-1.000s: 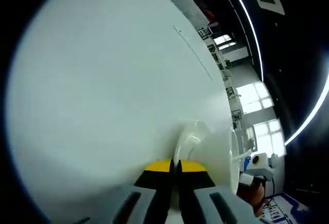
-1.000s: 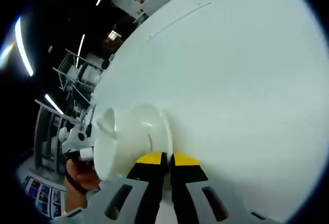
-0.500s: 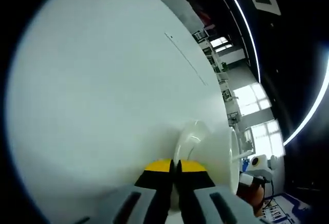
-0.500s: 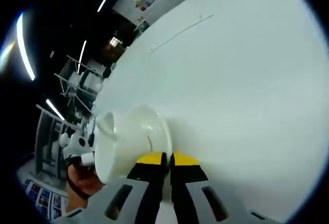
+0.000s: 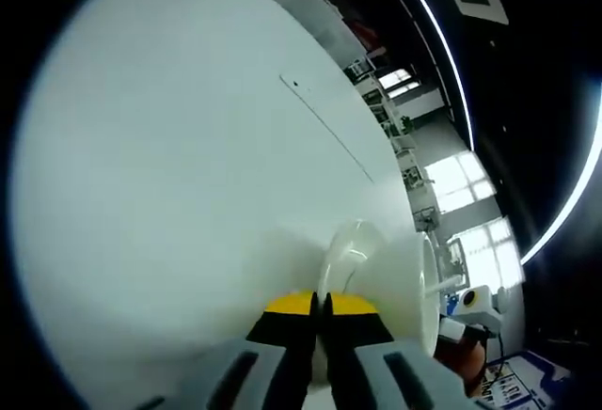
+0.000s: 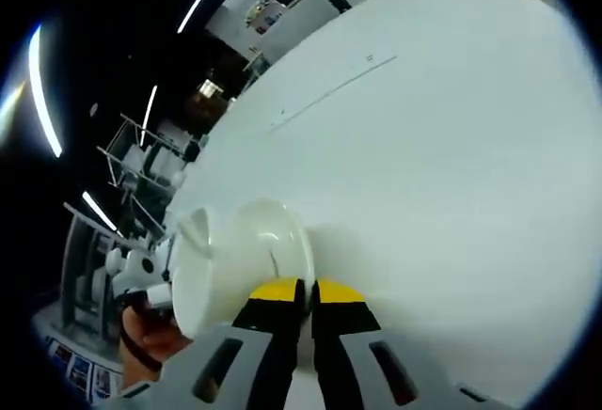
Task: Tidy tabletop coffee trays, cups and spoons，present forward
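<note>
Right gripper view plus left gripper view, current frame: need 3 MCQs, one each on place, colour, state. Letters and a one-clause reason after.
1. In the right gripper view, where does the glossy white ceramic cup on its saucer sit against the right gripper?
A. At its jaw tips, on the left side
B. Far off at the table's far edge
C. Off to the right of the jaws

2. What colour are the pads at the tips of the left gripper?
A. Red
B. Yellow
C. Blue

3. How do the right gripper's jaws stand?
A. Spread wide apart
B. One jaw missing
C. Closed to a thin slit on the saucer's rim

Answers: 1 A, the cup lies just left of the jaw tips over the white tabletop. 2 B, both pads show yellow above black. 3 C, a thin gap remains, with the rim in it.
</note>
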`<state>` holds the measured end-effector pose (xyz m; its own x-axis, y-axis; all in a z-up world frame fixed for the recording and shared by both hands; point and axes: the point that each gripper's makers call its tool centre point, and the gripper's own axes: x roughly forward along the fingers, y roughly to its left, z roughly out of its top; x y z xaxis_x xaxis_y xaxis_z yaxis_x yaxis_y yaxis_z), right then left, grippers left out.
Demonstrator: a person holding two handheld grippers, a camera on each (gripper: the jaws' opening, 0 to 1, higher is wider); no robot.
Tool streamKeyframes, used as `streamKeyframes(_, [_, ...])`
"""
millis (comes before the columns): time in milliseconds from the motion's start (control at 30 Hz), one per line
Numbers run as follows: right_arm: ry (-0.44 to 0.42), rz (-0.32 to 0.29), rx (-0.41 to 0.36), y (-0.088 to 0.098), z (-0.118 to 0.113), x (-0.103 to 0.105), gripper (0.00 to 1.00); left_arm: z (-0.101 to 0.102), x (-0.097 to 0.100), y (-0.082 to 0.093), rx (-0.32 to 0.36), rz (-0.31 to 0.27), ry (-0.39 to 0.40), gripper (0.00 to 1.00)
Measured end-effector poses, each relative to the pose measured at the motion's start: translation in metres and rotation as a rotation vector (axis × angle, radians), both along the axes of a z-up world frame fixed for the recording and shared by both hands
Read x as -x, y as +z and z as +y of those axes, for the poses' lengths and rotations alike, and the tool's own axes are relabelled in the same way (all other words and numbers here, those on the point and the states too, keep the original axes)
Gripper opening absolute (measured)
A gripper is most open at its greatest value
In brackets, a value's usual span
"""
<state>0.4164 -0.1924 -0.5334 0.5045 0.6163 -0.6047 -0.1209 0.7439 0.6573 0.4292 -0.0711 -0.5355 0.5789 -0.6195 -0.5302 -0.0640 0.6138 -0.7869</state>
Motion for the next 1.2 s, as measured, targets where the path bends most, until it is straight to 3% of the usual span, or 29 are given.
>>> streamKeyframes(167, [-0.031, -0.011, -0.007, 0.002, -0.001, -0.031, 0.05, 0.004, -0.033, -0.002, 0.002, -0.005, 0.014, 0.05])
streamKeyframes(300, [-0.054, -0.011, 0.017, -0.003, 0.002, -0.041, 0.05, 0.001, -0.037, -0.006, -0.011, 0.000, 0.046, 0.05])
streamKeyframes(367, [-0.070, -0.014, -0.002, -0.005, 0.002, -0.049, 0.05, -0.002, -0.034, -0.005, -0.013, -0.006, 0.064, 0.05])
streamKeyframes(433, [-0.087, -0.005, -0.027, -0.010, 0.001, -0.059, 0.05, 0.001, -0.044, -0.007, -0.007, -0.004, 0.085, 0.05])
streamKeyframes(967, [-0.137, -0.012, 0.007, -0.027, -0.002, -0.070, 0.05, 0.002, -0.056, -0.028, -0.036, 0.004, 0.131, 0.06])
streamKeyframes(1200, [-0.141, -0.036, 0.016, -0.029, -0.003, -0.073, 0.05, 0.000, -0.049, -0.027, -0.043, -0.016, 0.139, 0.06])
